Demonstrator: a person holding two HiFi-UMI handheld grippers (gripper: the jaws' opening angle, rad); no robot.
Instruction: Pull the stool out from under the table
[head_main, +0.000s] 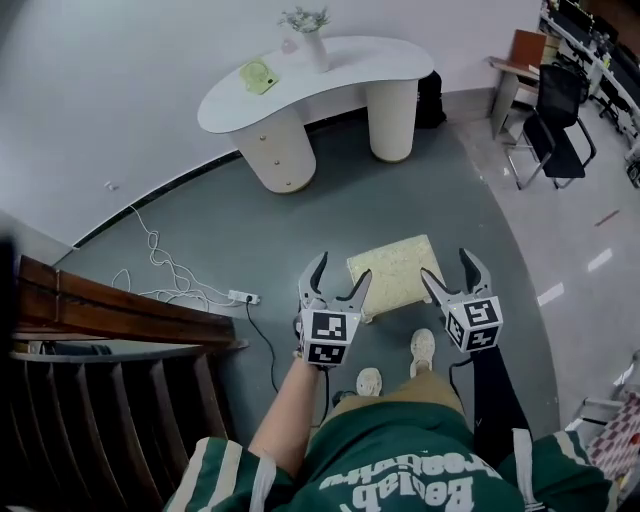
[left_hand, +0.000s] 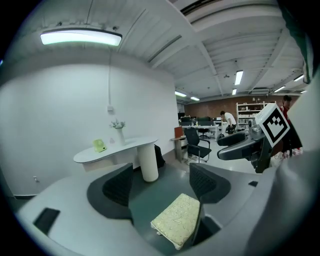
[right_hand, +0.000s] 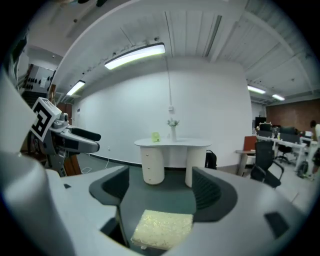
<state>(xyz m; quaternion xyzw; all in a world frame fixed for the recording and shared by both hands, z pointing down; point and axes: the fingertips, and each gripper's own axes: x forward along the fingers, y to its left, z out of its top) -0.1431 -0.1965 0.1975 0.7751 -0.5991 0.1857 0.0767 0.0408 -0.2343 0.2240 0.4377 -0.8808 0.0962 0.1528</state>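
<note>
The stool (head_main: 395, 272), with a pale yellow cushioned top, stands on the grey floor well clear of the white kidney-shaped table (head_main: 312, 72). It shows low between the jaws in the left gripper view (left_hand: 176, 220) and the right gripper view (right_hand: 162, 229). My left gripper (head_main: 338, 281) hangs open above the stool's left edge, nothing between its fingers. My right gripper (head_main: 452, 270) is open above the stool's right edge, also empty. Both are raised off the stool and point toward the table (right_hand: 172, 144).
A vase (head_main: 312, 38) and a small green object (head_main: 259, 76) sit on the table. A power strip with white cable (head_main: 240, 297) lies on the floor left. Dark wooden furniture (head_main: 100, 330) stands at left, office chairs (head_main: 552, 125) at right. The person's feet (head_main: 422, 350) are beside the stool.
</note>
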